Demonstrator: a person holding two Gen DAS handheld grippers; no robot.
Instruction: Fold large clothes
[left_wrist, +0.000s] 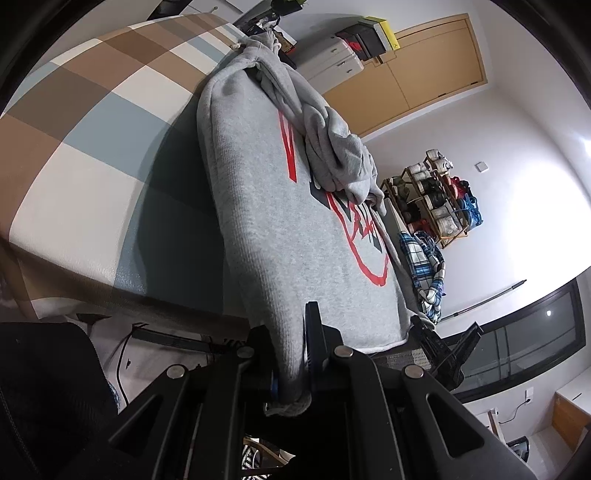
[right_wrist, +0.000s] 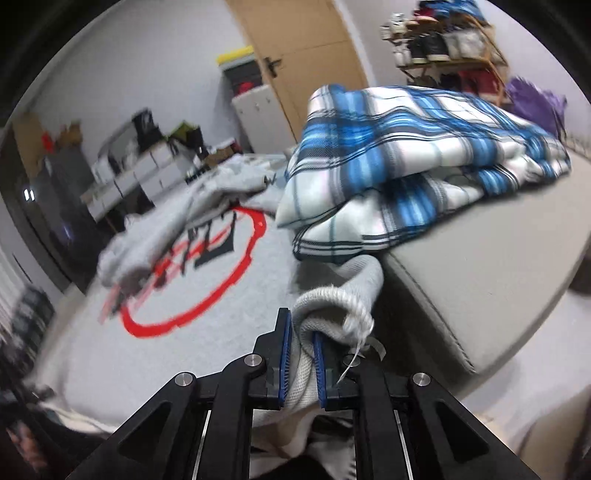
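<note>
The grey sweatshirt (left_wrist: 280, 236) lies spread along the bed's (left_wrist: 74, 155) near edge, sleeves bunched; left gripper (left_wrist: 295, 373) and right gripper (right_wrist: 303, 354) jaws clamp its hem. Folding looks barely begun.

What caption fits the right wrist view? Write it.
Right gripper clamps the grey sweatshirt hem beside a folded blue plaid shirt.

Bed (left_wrist: 92, 155), apparently: grey sweatshirt (left_wrist: 266, 229), plaid garment (right_wrist: 406, 147).

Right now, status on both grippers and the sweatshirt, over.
Left gripper shut on grey sweatshirt hem. Right gripper shut on its ribbed edge. Sleeve bunched over the red print. Blue plaid shirt lies alongside, touching.
</note>
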